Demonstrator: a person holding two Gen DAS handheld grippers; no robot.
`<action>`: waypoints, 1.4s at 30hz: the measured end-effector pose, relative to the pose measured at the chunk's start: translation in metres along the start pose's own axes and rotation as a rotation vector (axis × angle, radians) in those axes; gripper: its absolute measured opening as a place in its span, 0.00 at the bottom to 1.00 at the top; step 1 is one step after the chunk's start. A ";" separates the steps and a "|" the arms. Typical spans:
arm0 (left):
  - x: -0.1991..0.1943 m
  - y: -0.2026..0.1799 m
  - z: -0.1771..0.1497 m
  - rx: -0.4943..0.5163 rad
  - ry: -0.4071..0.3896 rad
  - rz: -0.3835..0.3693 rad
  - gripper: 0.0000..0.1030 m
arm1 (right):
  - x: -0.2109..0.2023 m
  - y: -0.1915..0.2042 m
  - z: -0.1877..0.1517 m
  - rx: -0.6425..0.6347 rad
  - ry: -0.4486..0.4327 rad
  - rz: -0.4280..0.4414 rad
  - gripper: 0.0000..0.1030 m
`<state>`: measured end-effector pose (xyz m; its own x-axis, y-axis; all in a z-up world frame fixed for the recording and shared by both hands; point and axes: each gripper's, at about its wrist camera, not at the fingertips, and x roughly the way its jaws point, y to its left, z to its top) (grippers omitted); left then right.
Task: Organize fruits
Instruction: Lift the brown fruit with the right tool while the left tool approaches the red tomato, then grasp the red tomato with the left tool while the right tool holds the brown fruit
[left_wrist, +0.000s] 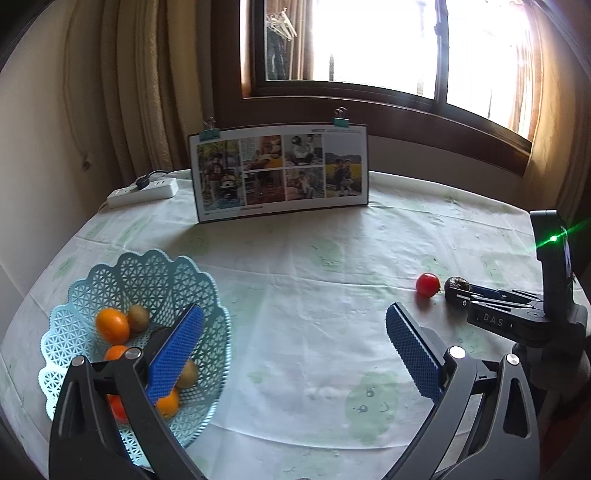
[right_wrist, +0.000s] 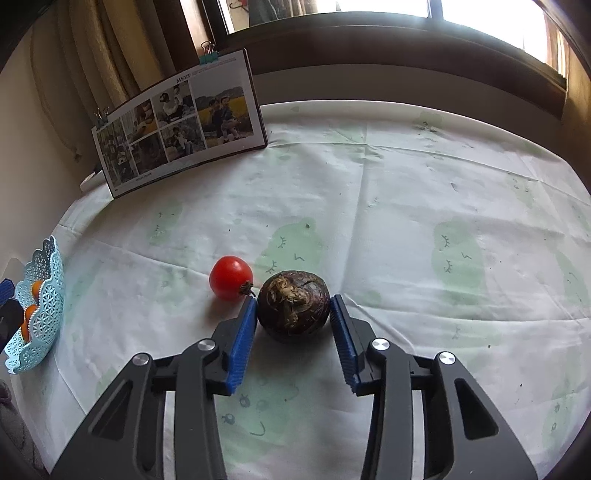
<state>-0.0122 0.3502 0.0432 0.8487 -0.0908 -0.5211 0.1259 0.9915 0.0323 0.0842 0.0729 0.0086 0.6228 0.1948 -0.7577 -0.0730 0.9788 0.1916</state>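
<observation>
Dark round fruit (right_wrist: 293, 308) sits on tablecloth (right_wrist: 406, 221) btwn right gripper (right_wrist: 293, 325) pads, jaws nearly touching, not clamped. Prob firm, lightish, may roll; squeeze at widest part. Left gripper (left_wrist: 295, 354) wide open, empty, near basket (left_wrist: 92, 295).

Your left gripper (left_wrist: 295, 332) hovers with its blue-padded fingers (left_wrist: 177, 354) spread wide, holding nothing. Your right gripper (right_wrist: 293, 314) sits low, its pads (right_wrist: 245, 332) partly closed, bracketing a dark fruit (right_wrist: 293, 302).
</observation>
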 end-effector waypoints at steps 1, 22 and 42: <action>0.002 -0.004 0.000 0.006 0.003 -0.005 0.97 | -0.004 -0.003 -0.001 0.007 -0.004 -0.001 0.40; 0.094 -0.105 0.017 0.150 0.171 -0.158 0.97 | -0.038 -0.044 -0.013 0.109 -0.061 0.000 0.40; 0.131 -0.137 0.016 0.181 0.234 -0.244 0.38 | -0.039 -0.046 -0.012 0.124 -0.065 0.002 0.40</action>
<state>0.0897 0.2009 -0.0155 0.6445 -0.2781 -0.7123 0.4162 0.9090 0.0217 0.0544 0.0207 0.0218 0.6723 0.1886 -0.7159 0.0199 0.9621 0.2721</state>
